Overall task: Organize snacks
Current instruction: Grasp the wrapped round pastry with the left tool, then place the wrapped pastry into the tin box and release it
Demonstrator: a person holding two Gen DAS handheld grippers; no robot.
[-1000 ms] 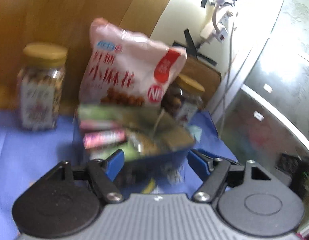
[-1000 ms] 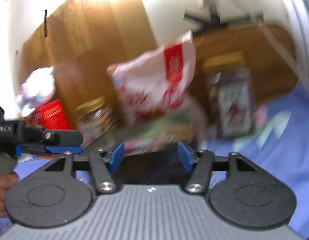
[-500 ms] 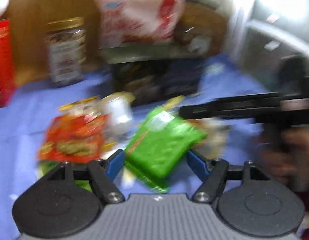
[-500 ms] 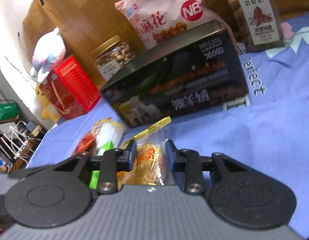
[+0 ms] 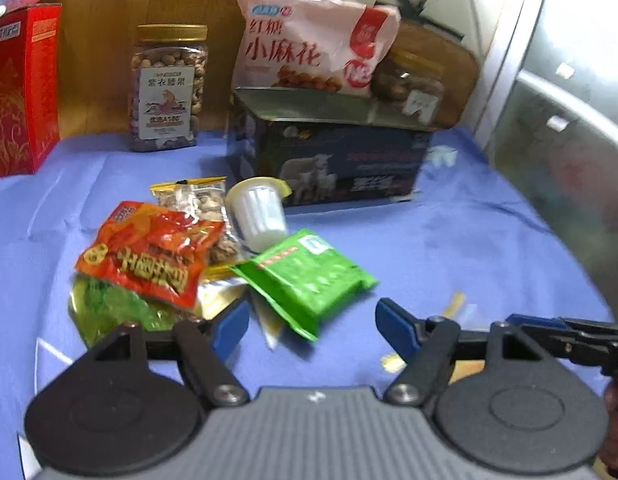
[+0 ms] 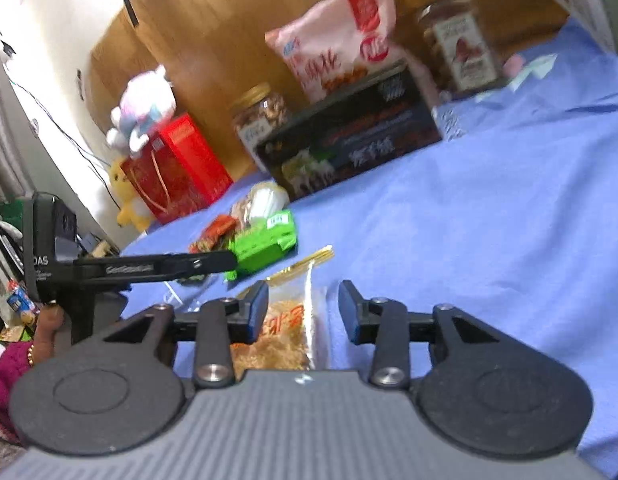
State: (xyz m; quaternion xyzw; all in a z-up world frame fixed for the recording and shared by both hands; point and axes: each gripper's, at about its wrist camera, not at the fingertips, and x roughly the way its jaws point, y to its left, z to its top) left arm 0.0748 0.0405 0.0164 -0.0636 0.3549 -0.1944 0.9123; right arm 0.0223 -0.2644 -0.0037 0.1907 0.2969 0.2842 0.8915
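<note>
A pile of small snacks lies on the blue cloth [image 5: 449, 248]: a green packet [image 5: 309, 276], an orange-red packet [image 5: 149, 252], a white jelly cup [image 5: 259, 210] and a clear nut packet [image 5: 197, 196]. My left gripper [image 5: 311, 326] is open and empty, just short of the green packet. My right gripper [image 6: 303, 312] is open around a clear yellow-trimmed snack packet [image 6: 291, 320] lying on the cloth. The dark open box [image 5: 333, 152] stands behind the pile, with a pink bag [image 5: 309, 48] in it.
A nut jar [image 5: 167, 88] and a red box [image 5: 21, 92] stand at the back left by the wooden wall. A second jar [image 6: 457, 36] stands right of the dark box [image 6: 349, 136]. The left gripper's body [image 6: 141, 268] reaches across the right wrist view.
Both grippers pulled back from the box toward the loose snacks. My right gripper's jaws opened wider around the yellow-trimmed packet. My left gripper settled near the green packet.
</note>
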